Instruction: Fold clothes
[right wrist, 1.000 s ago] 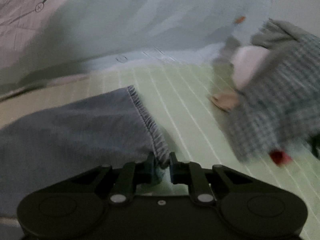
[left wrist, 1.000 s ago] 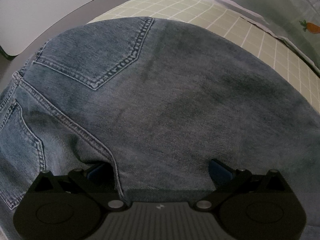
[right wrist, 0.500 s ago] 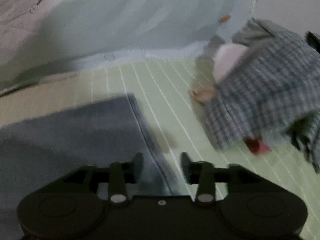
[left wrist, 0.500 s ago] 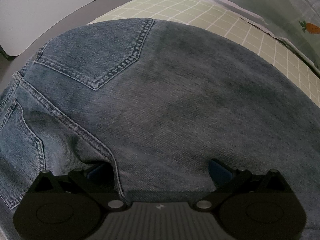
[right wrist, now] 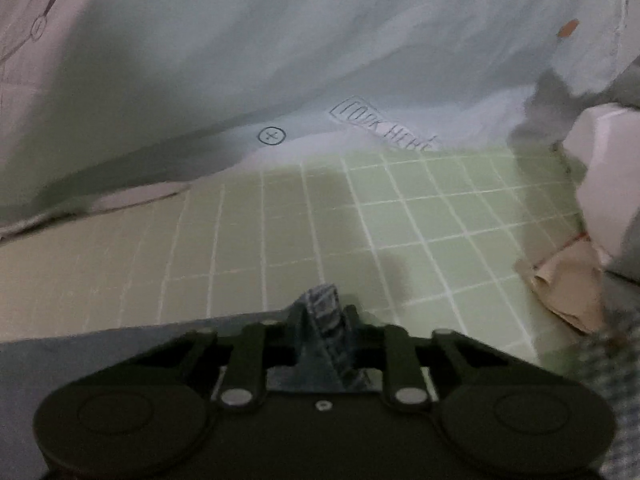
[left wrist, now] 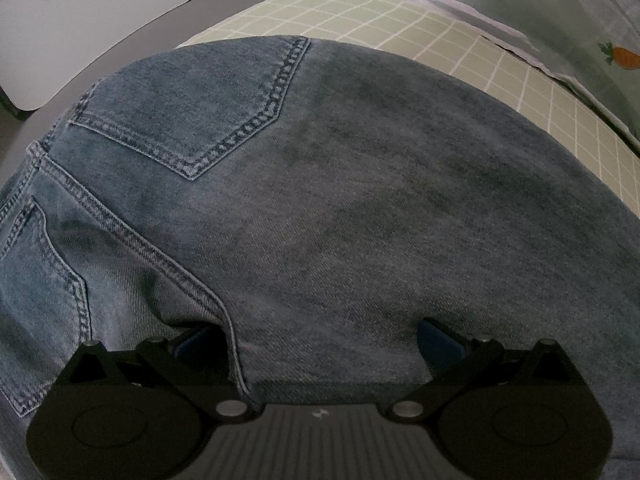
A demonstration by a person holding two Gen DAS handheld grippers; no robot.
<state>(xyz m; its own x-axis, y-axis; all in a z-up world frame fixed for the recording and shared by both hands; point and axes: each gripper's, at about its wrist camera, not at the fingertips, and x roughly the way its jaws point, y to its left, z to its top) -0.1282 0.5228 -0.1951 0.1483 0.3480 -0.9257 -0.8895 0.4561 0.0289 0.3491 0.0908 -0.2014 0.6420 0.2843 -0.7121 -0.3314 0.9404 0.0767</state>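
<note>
Blue jeans (left wrist: 320, 200) lie spread on the green checked sheet, back pockets showing at the left. My left gripper (left wrist: 316, 340) is open, its fingers wide apart and resting on the denim near the seat seam. In the right wrist view my right gripper (right wrist: 326, 312) is shut on the jeans hem (right wrist: 322, 304), which sticks up between the fingers. The rest of the leg (right wrist: 120, 340) trails off to the lower left.
A pale printed duvet (right wrist: 280, 40) is bunched along the far side of the sheet (right wrist: 360, 220). A checked garment and other clothes (right wrist: 600, 240) lie at the right. A white board (left wrist: 80, 12) stands at the far left past the bed edge.
My right gripper opened briefly, then closed again on the hem and lifted it, with the view swinging left. The left gripper has not moved.
</note>
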